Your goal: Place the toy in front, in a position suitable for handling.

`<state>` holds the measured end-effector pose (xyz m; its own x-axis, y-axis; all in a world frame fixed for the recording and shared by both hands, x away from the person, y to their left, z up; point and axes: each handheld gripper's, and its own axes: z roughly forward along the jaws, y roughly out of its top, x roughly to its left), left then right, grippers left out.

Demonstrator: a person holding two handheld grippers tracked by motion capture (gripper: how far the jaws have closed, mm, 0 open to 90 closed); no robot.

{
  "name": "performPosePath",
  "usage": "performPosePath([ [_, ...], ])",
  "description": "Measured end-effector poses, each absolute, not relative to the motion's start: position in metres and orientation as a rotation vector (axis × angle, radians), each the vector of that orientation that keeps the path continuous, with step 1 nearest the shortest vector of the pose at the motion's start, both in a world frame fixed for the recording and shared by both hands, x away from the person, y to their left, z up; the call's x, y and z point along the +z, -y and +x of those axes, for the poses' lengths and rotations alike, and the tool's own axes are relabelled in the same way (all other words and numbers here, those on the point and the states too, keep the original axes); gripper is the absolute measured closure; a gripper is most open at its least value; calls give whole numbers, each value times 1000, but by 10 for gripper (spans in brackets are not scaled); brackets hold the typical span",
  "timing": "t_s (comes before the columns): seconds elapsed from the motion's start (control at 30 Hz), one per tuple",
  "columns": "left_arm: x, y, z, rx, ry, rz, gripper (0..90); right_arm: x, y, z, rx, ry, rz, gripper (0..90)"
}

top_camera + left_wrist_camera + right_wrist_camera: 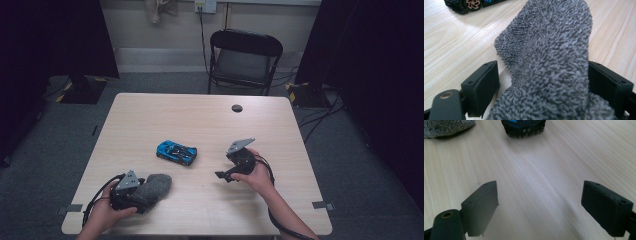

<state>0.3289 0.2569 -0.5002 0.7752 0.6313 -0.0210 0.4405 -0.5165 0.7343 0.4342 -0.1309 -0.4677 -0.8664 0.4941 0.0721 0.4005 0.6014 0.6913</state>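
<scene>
Cloth first: a grey terry cloth [152,188] lies bunched at the lower left of the high view, on the pale wooden table [200,117]. We see the left gripper [145,192] at its near end, held in the person's left hand [105,212]. In the left gripper view the cloth [549,62] rises between the two black jaws; the jaws stand wide, the right one pressed against the pile, the left one a little off it. We note them as apart, not clamped.

Toy car: a blue toy car [176,152] sits at the centre of the high view, near the cloth's far end but not touching. Its wheel and dark body [471,4] show at the upper left of the left gripper view.

Right gripper [222,176]: held in the right hand [257,175] at lower right of centre in the high view, pointing left, well apart from the car. In the right gripper view its jaws are spread wide over bare wood; the car's end [524,127] is at the top centre and the cloth [446,127] in the upper left corner.
</scene>
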Motion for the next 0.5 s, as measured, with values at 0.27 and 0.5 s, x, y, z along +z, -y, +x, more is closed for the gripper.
performPosePath([
  [0.27,-500,-256,330,315,-796,2198,132,-466,106,441,1120,-2709,718,133],
  [0.5,-500,-256,331,322,-792,2201,130,-463,86,452,1124,-2720,699,131],
])
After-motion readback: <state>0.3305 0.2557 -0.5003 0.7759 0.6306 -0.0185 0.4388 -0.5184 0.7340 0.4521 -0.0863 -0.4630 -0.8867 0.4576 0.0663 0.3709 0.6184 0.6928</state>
